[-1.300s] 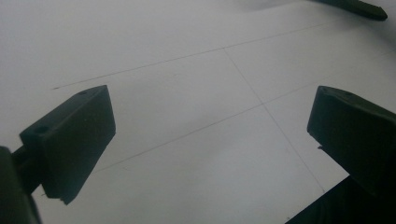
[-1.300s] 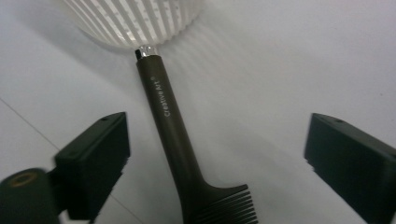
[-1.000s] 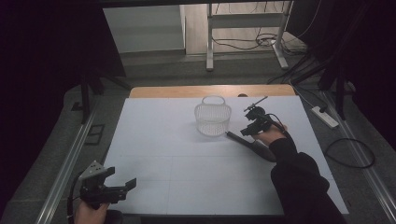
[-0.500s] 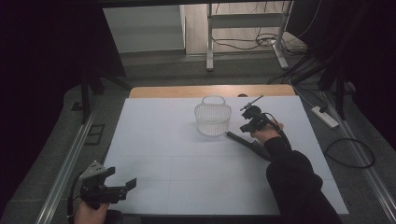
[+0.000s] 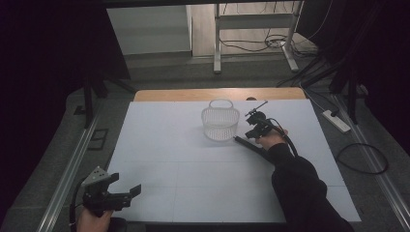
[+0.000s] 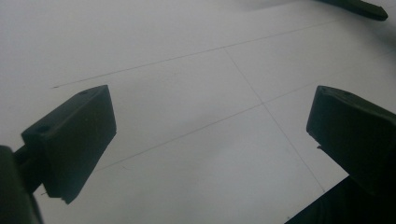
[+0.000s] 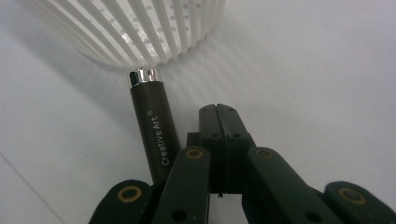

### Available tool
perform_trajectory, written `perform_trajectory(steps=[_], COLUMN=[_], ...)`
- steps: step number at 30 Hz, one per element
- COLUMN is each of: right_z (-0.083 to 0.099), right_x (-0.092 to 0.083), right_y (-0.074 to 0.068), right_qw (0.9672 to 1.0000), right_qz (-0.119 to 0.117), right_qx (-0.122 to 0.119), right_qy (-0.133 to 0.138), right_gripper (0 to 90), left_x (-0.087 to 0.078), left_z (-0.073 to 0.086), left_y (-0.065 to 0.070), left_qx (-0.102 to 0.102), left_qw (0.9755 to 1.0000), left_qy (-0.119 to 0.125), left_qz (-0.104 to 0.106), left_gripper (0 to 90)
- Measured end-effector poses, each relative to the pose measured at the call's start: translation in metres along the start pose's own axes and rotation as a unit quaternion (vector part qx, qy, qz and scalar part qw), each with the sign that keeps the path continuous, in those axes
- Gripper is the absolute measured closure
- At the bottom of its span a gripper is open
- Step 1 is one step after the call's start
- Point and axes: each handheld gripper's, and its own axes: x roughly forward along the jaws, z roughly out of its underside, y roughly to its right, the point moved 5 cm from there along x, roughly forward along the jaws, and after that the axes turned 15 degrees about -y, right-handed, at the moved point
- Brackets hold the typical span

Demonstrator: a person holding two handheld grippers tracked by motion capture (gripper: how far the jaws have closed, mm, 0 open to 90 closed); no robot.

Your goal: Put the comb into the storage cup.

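Note:
A white slatted basket [image 5: 220, 122] with a handle stands at the back middle of the white table [image 5: 193, 159]. A dark pen [image 7: 153, 121] marked "Creative Art" lies on the table, its silver end almost at the basket's [image 7: 140, 32] foot. My right gripper [image 7: 218, 114] is shut with its jaws pressed together, just to the right of the pen and holding nothing. From above, the right gripper [image 5: 248, 135] sits low over the pen [image 5: 245, 143], right of the basket. My left gripper [image 5: 130, 193] rests at the front left corner, open, with bare table between its jaws [image 6: 210, 135].
A wooden strip [image 5: 217, 94] edges the table's far side. Metal rails [image 5: 72, 169] run along both sides. A power strip [image 5: 336, 121] and cables lie on the floor to the right. A dark pointed tip [image 6: 364, 8] lies far off in the left gripper view.
My right gripper has shifted slightly left and sunk toward the pen beside the basket. The left gripper has stayed in place.

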Motion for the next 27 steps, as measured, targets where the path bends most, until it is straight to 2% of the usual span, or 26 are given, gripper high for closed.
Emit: perform_trajectory(steps=[4,17,27], right_z=[-0.001,0.000,0.009], right_x=[0.004,0.008,0.006], right_y=[-0.001,-0.010,-0.023], right_qw=[1.0000,1.0000,0.9997], right_qz=[-0.004,-0.007,-0.009], right_qx=[0.006,-0.004,-0.023], right_qy=[0.003,-0.001,-0.010], right_gripper=[89.3,89.4,89.4], left_x=[0.000,0.000,0.000], left_z=[0.000,0.000,0.000], left_y=[0.000,0.000,0.001], left_qx=[0.001,0.003,0.005], left_qw=[1.0000,1.0000,1.0000], left_qy=[0.000,0.000,-0.001], left_qz=[0.000,-0.001,-0.002], left_gripper=[2.1,2.1,2.1])
